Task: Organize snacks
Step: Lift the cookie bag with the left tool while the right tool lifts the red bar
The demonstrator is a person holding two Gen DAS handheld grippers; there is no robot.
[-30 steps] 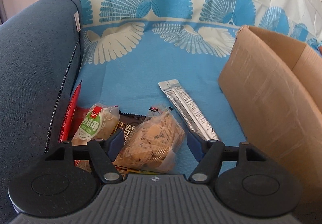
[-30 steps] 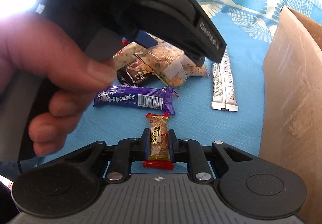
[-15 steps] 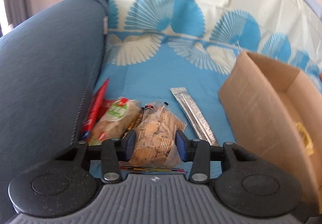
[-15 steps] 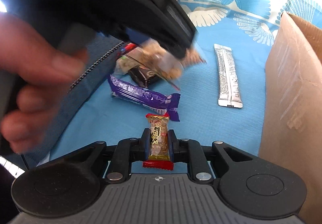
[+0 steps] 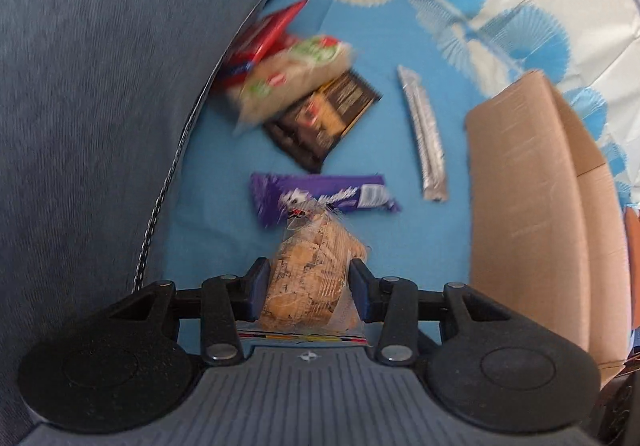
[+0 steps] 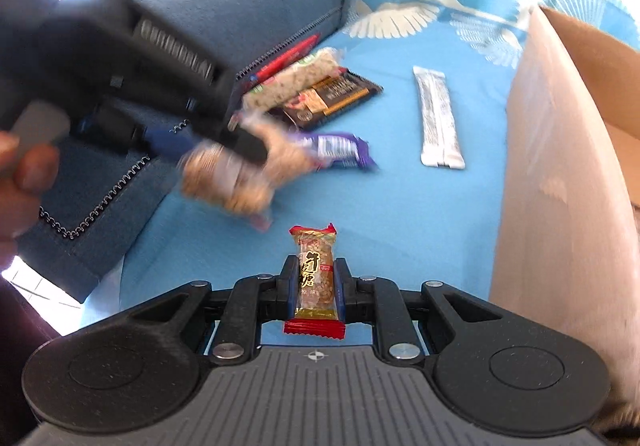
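The left gripper [image 5: 306, 288] is clamped on a clear cracker bag [image 5: 314, 270], lifted above the blue cloth [image 5: 384, 49]. The right gripper [image 6: 316, 286] pinches a red-ended candy [image 6: 316, 278] printed with Chinese characters, left of the cardboard box [image 6: 560, 165].

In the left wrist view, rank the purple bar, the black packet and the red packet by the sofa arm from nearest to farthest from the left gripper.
From the left gripper:
1. Purple bar, just beyond the held biscuit bag.
2. Black packet, further out, centre.
3. Red packet, farthest, against the sofa arm.
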